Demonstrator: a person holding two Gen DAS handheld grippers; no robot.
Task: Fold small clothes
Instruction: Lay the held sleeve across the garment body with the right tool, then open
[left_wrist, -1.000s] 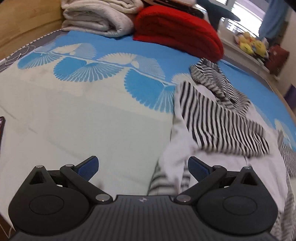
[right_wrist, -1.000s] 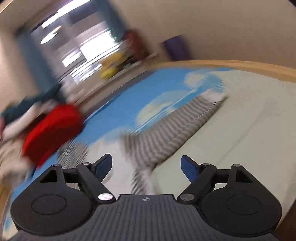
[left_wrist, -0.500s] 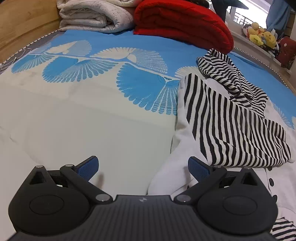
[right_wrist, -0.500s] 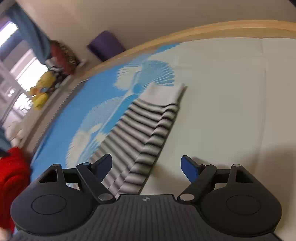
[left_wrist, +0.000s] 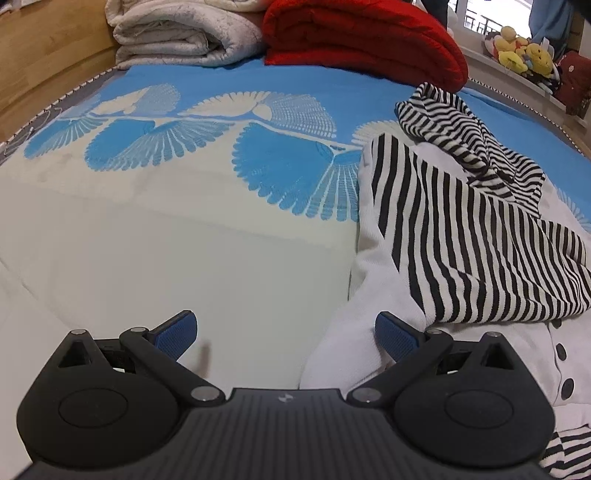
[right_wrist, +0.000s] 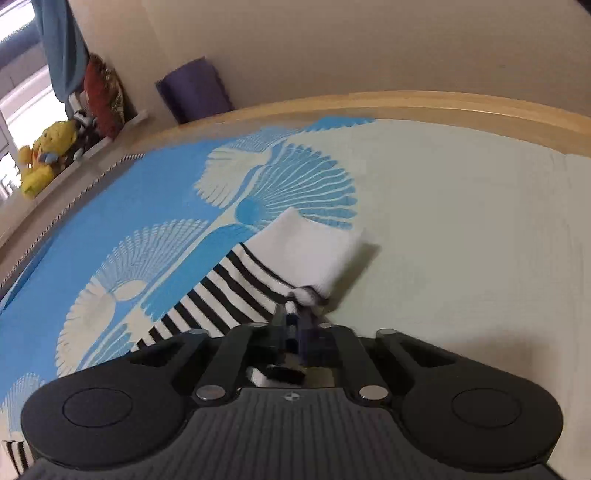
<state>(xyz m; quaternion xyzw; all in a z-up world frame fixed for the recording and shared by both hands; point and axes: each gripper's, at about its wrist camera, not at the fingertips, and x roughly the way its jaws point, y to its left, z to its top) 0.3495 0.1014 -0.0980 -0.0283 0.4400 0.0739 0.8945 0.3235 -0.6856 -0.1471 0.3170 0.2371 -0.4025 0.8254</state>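
1. The right tool (right_wrist: 301, 314) is clamped on the striped sleeve (right_wrist: 236, 291) near its white cuff (right_wrist: 314, 247), stretched out on the bed (right_wrist: 461, 221).
2. The left tool (left_wrist: 286, 334) hangs with fingers apart, empty, beside the rumpled striped garment (left_wrist: 461, 236).
3. Folding has barely begun; body and sleeves are still unfolded.

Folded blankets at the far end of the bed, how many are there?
2. A cream-white folded blanket lies at the far left by the wooden bed frame, and a thick red folded blanket sits right beside it. More may lie out of view.
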